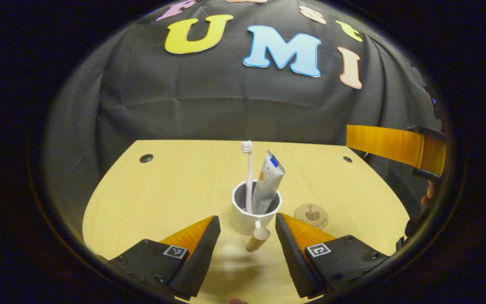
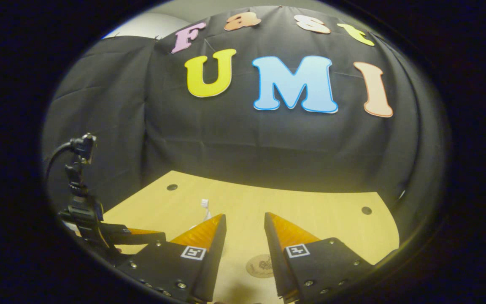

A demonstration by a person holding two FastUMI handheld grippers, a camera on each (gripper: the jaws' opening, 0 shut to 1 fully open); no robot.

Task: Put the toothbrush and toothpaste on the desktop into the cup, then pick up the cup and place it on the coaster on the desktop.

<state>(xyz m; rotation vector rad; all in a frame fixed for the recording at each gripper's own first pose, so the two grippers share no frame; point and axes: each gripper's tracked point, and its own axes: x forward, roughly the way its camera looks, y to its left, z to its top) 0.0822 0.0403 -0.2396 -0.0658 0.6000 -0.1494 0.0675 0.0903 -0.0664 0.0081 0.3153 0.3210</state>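
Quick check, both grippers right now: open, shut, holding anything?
Left gripper: open, empty, fingers either side of the cup handle.
Right gripper: open, empty, above the coaster.

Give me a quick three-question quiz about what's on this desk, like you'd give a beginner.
1. True or false: the toothbrush and the toothpaste already stand in the cup.
2. Is the cup on the coaster? A) on it B) beside it, on the bare desk C) held in the air
3. Fill in: the cup's handle points toward the ____ gripper, whose fingers are apart.

Key
1. True; both lean upright inside the cup.
2. B; the coaster lies bare, to the cup's right in the left gripper view.
3. Left; the right gripper is also open, with the coaster below it.
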